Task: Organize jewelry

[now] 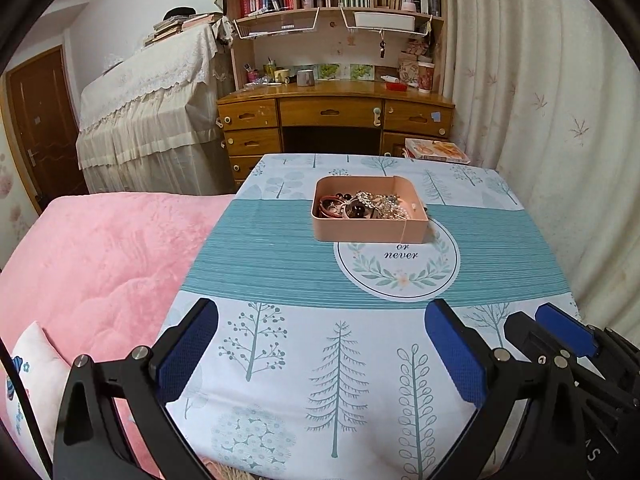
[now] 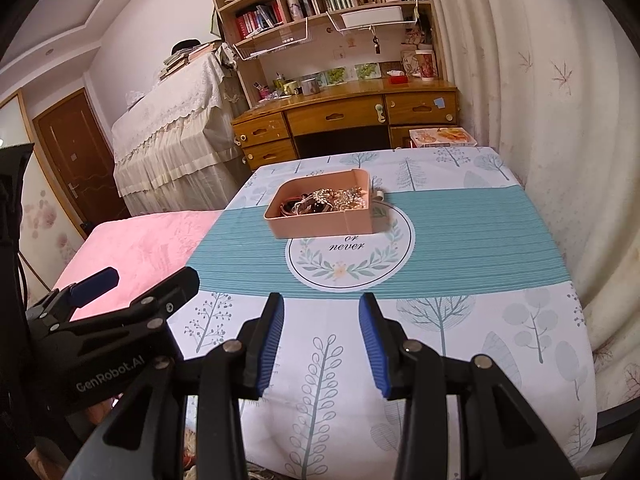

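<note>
A pink open box (image 1: pixel 370 230) stands mid-table on the tree-print cloth (image 1: pixel 320 360), full of tangled jewelry (image 1: pixel 362 205): beads, bracelets, sparkly chains. It also shows in the right wrist view (image 2: pixel 320 226) with the jewelry (image 2: pixel 328 199) inside. My left gripper (image 1: pixel 320 340) is wide open and empty over the near part of the table, well short of the box. My right gripper (image 2: pixel 322 336) is open and empty, also near the front edge. It shows in the left wrist view (image 1: pixel 560 332) at the right; the left gripper shows in the right wrist view (image 2: pixel 136 284) at the left.
A pink bed (image 1: pixel 100 264) lies along the table's left side. A wooden desk (image 1: pixel 336 112) with bookshelves stands behind the table, a stack of books (image 1: pixel 436 150) beside it. Curtains (image 1: pixel 540 100) hang close on the right. A small white object (image 2: pixel 379 194) lies behind the box.
</note>
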Demonstrator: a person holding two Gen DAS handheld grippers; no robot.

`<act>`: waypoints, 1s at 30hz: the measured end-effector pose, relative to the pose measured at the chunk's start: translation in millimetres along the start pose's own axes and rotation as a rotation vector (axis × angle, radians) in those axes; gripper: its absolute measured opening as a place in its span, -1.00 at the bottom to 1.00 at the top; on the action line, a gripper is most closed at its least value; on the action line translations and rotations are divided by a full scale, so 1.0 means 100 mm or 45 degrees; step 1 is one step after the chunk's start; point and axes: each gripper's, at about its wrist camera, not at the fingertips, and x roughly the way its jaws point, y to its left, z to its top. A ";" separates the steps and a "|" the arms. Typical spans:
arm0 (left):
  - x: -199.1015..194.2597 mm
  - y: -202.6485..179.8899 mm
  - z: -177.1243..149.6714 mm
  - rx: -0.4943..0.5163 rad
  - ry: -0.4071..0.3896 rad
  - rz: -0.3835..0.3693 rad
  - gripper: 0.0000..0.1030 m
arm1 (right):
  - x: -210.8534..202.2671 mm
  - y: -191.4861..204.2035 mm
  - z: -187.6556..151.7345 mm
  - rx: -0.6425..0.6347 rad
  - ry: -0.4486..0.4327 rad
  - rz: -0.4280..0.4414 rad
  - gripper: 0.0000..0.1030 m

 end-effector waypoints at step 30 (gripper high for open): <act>0.08 0.02 0.02 0.003 0.040 -0.021 0.98 | 0.02 0.01 0.00 0.006 0.005 0.007 -0.23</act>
